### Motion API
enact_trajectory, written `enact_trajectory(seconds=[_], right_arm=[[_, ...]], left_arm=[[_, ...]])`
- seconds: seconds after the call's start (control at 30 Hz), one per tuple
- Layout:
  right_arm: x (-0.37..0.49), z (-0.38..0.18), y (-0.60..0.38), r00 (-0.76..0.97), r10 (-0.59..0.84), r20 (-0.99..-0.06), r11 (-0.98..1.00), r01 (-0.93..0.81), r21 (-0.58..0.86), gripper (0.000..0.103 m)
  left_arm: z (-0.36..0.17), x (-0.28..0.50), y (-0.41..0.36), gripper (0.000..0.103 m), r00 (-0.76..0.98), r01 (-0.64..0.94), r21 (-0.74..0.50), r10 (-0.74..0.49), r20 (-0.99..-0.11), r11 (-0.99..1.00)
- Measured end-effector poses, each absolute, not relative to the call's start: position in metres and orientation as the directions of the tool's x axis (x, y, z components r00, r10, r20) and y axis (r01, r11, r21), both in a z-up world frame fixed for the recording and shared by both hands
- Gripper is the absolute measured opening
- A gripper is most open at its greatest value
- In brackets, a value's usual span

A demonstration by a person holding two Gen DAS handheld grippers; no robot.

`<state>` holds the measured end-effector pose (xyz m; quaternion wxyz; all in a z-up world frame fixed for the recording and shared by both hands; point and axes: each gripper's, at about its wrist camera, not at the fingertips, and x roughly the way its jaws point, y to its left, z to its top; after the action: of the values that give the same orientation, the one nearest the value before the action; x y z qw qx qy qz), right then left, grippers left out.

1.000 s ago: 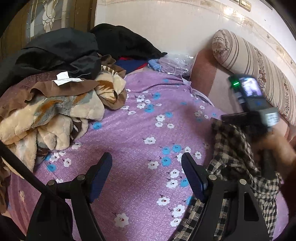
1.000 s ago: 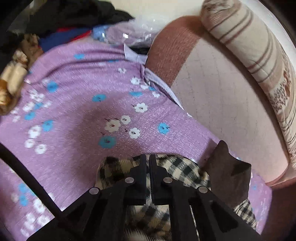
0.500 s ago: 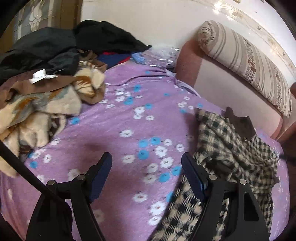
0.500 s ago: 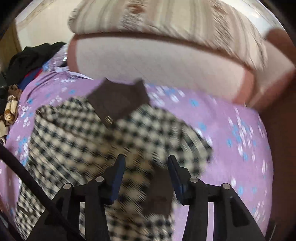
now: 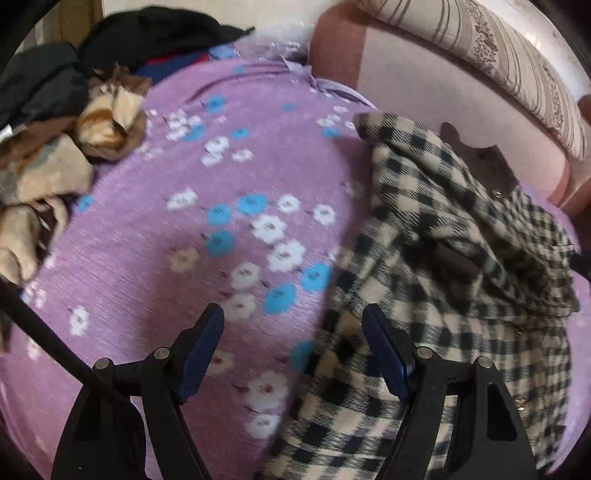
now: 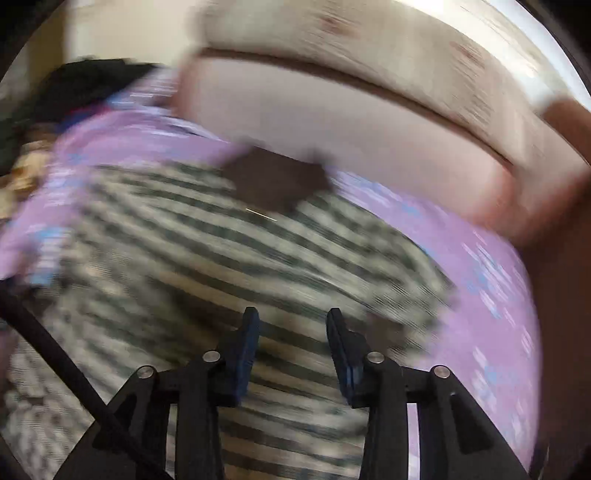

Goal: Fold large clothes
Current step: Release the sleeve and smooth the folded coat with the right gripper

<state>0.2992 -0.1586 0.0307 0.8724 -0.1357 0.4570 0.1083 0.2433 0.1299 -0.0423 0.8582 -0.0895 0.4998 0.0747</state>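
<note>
A black-and-cream checked garment (image 5: 443, 258) with a brown collar (image 5: 480, 158) lies crumpled on the purple flowered bedsheet (image 5: 184, 258). My left gripper (image 5: 293, 332) hangs open over the sheet, its right finger (image 5: 384, 354) just above the garment's left edge, nothing between the pads. The right wrist view is smeared by motion. It shows my right gripper (image 6: 291, 328) open above the middle of the checked garment (image 6: 184, 258), with the brown collar (image 6: 277, 181) beyond it. Neither gripper grips the cloth.
A heap of beige and brown blankets (image 5: 44, 166) and dark clothes (image 5: 155, 33) fills the bed's left and far side. A pink headboard (image 5: 424, 110) with a striped bolster (image 5: 498, 62) runs along the right.
My right gripper let go of the checked garment, opened, and swung away to hang over its middle. My left gripper sank and shifted toward the garment's left edge.
</note>
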Motion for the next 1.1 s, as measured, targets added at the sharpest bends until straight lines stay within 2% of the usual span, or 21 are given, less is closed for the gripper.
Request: enact_trajectory(seconds=[0.07, 0.23, 0.33, 0.37, 0.43, 0.47, 0.5, 0.53, 0.77, 0.83, 0.9, 0.93, 1.03, 1.1], right_arm=[[0.306, 0.038, -0.110, 0.536, 0.176, -0.826, 0.894, -0.438, -0.094, 0.056], [0.335, 0.033, -0.010, 0.530, 0.227, -0.817, 0.811, -0.567, -0.142, 0.057], [0.360, 0.015, 0.031, 0.508, 0.195, -0.839, 0.768, -0.611, -0.191, 0.058], [0.367, 0.008, 0.041, 0.498, 0.174, -0.849, 0.753, -0.623, -0.211, 0.062], [0.379, -0.003, 0.053, 0.484, 0.141, -0.864, 0.736, -0.635, -0.236, 0.064], [0.384, -0.007, 0.056, 0.480, 0.126, -0.868, 0.728, -0.639, -0.248, 0.050], [0.388, -0.010, 0.056, 0.460, 0.127, -0.879, 0.729, -0.644, -0.231, 0.003], [0.396, -0.013, 0.056, 0.439, 0.116, -0.891, 0.746, -0.631, -0.213, 0.006], [0.441, -0.027, 0.044, 0.475, 0.017, -0.880, 0.857, -0.460, -0.232, 0.004], [0.448, -0.036, 0.045, 0.487, -0.049, -0.872, 0.855, -0.431, -0.288, 0.017], [0.456, -0.033, 0.036, 0.492, -0.069, -0.868, 0.888, -0.366, -0.278, 0.038], [0.461, -0.027, 0.028, 0.497, -0.068, -0.865, 0.914, -0.317, -0.254, 0.042], [0.467, 0.004, 0.001, 0.565, -0.109, -0.818, 0.959, -0.155, -0.235, 0.043], [0.460, 0.024, -0.005, 0.592, -0.029, -0.805, 0.973, -0.169, -0.159, 0.042]], left_arm=[[-0.048, 0.244, 0.128, 0.076, 0.466, -0.214, -0.084, 0.026, -0.884, 0.973], [-0.053, 0.240, 0.130, 0.063, 0.447, -0.210, -0.067, 0.035, -0.894, 0.975], [-0.054, 0.238, 0.136, 0.062, 0.449, -0.204, -0.079, 0.021, -0.893, 0.976], [-0.054, 0.238, 0.136, 0.062, 0.450, -0.202, -0.080, 0.020, -0.893, 0.976], [-0.053, 0.237, 0.138, 0.061, 0.451, -0.197, -0.080, 0.018, -0.892, 0.977], [-0.054, 0.238, 0.140, 0.059, 0.451, -0.194, -0.078, 0.018, -0.892, 0.978], [-0.054, 0.238, 0.140, 0.058, 0.451, -0.191, -0.074, 0.020, -0.892, 0.979], [-0.053, 0.238, 0.140, 0.057, 0.453, -0.189, -0.073, 0.021, -0.891, 0.979], [-0.053, 0.238, 0.141, 0.055, 0.455, -0.190, -0.082, 0.014, -0.890, 0.978], [-0.053, 0.237, 0.139, 0.055, 0.455, -0.188, -0.074, 0.020, -0.890, 0.979], [-0.052, 0.236, 0.138, 0.055, 0.453, -0.186, -0.072, 0.020, -0.891, 0.980], [-0.052, 0.235, 0.138, 0.055, 0.452, -0.186, -0.075, 0.018, -0.892, 0.980], [-0.052, 0.234, 0.140, 0.055, 0.446, -0.188, -0.076, 0.017, -0.895, 0.979], [-0.051, 0.233, 0.140, 0.055, 0.444, -0.191, -0.078, 0.015, -0.896, 0.979]])
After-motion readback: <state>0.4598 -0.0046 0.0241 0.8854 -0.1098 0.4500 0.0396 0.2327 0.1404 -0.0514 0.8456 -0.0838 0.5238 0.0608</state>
